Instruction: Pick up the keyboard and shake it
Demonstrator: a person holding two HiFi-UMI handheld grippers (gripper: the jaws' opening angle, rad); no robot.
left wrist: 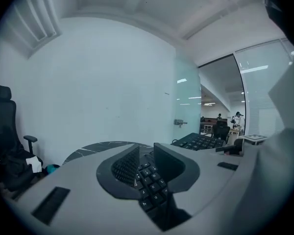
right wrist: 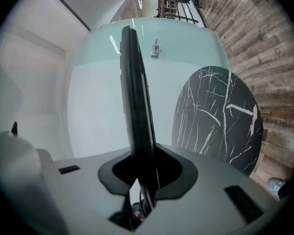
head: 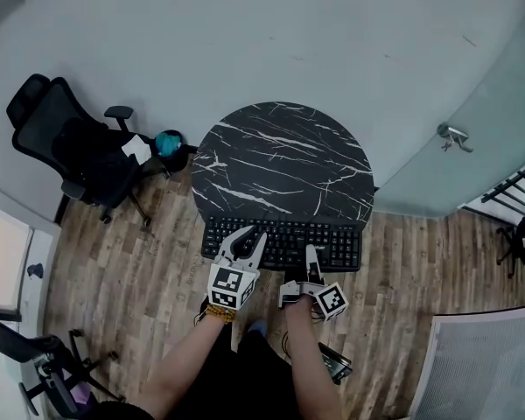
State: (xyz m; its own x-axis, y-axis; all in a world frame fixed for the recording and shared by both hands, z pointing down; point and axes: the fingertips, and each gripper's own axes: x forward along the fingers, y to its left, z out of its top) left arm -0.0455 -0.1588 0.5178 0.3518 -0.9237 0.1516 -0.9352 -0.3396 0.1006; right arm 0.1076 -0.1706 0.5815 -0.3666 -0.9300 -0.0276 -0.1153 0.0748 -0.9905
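The black keyboard hangs level in front of the round black marble table, partly over the wood floor. My right gripper is shut on its near edge; in the right gripper view the keyboard stands edge-on, pinched between the two jaws. My left gripper lies over the keyboard's left part with its jaws spread. In the left gripper view the keys show in the gap between the jaws, and the pads do not press on them. The person's forearms reach up from the bottom of the head view.
A black office chair with a white paper on it stands at the left, with a teal ball beside it. A frosted glass door with a metal handle is at the right, and a dark rack beyond it.
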